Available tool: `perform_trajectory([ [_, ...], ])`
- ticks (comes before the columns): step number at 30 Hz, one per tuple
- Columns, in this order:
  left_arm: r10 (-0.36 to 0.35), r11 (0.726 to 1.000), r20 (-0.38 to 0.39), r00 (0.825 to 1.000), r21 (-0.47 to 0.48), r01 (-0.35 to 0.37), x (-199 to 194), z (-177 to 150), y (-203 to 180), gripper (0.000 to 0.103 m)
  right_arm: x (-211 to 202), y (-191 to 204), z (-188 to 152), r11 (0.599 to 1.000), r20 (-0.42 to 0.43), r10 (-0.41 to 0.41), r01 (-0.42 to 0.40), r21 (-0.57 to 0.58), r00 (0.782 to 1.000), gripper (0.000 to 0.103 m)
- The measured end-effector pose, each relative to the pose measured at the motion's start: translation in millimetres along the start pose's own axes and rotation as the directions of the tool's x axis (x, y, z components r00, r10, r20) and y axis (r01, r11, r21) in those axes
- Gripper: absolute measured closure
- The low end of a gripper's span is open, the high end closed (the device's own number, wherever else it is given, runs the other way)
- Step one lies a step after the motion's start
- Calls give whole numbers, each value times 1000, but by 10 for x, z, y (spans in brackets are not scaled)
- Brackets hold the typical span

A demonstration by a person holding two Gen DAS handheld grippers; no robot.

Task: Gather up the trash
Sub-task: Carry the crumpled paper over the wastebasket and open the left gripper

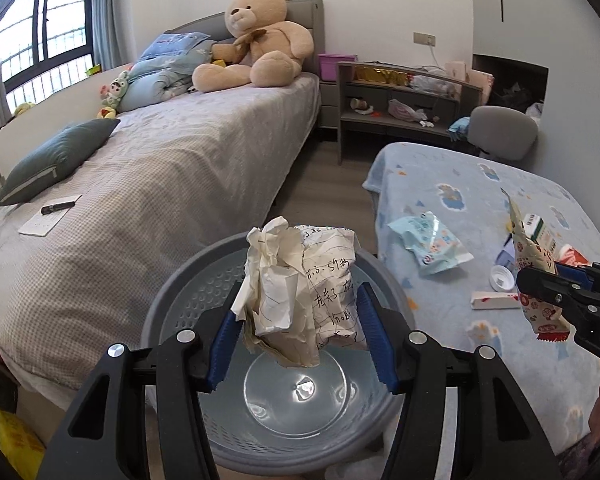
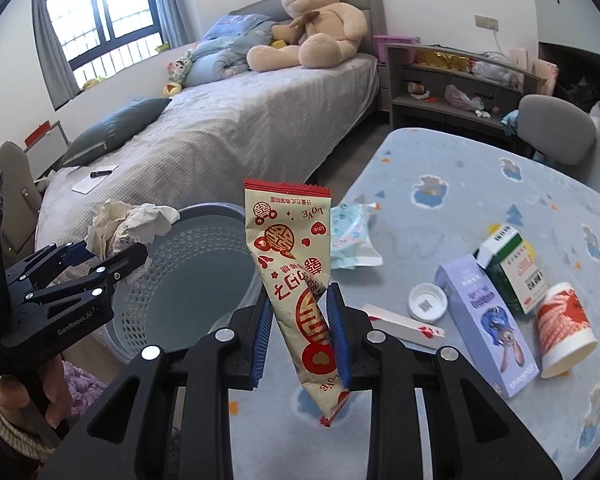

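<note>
A bedroom: a grey bed (image 1: pixel 172 168) with a big teddy bear (image 1: pixel 260 36) runs along the left, and a desk (image 2: pixel 480 184) under a pale blue patterned cloth fills the right, with a grey perforated bin (image 1: pixel 180 304) standing in the gap between them. The left tongs (image 1: pixel 298 336) are clamped on a crumpled paper wad (image 1: pixel 304 284) and hold it right over the bin's mouth, where the bottom looks bare. The right tongs (image 2: pixel 300 332) are closed flat on a cream and red snack wrapper (image 2: pixel 292 264), which hangs above the desk's edge just beside the bin rather than over it. More trash lies on the cloth: a light blue packet (image 2: pixel 350 236), a white cap (image 2: pixel 428 302), a lilac box (image 2: pixel 486 320), a green and white box (image 2: pixel 512 268), a tipped paper cup (image 2: pixel 564 324) and a flat white and red strip (image 2: pixel 404 322). The wad is loose and wide, so I judge it could shed a sheet or catch a pad on release and fall outside the rim. The wrapper is light and long; let go too early, it would likely drift onto the cloth or the floor. The two tongs are near each other at the bin, and both crowding its mouth could knock together or nudge the bin. There is free space above the bin and over the near desk, while the bed side and the desk's edge hem it in.
</note>
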State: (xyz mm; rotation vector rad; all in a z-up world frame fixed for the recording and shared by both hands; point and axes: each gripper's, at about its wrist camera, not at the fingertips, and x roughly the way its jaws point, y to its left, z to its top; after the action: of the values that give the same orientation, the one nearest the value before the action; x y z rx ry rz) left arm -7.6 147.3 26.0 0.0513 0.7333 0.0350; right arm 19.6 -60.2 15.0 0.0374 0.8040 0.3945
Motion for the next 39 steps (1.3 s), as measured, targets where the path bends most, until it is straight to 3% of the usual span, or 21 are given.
perform_trajectory([
  [11, 73, 992, -48, 996, -104, -78, 229, 11, 450, 48, 518, 494, 319, 990, -40, 111, -114, -82, 993, 76],
  [20, 96, 981, -111, 989, -157, -113, 379, -104, 617, 48, 840, 651, 252, 981, -114, 146, -158, -109, 983, 76],
  [39, 126, 976, -123, 984, -163, -145, 440, -147, 650, 47, 928, 725, 222, 974, -140, 172, -190, -121, 975, 73],
])
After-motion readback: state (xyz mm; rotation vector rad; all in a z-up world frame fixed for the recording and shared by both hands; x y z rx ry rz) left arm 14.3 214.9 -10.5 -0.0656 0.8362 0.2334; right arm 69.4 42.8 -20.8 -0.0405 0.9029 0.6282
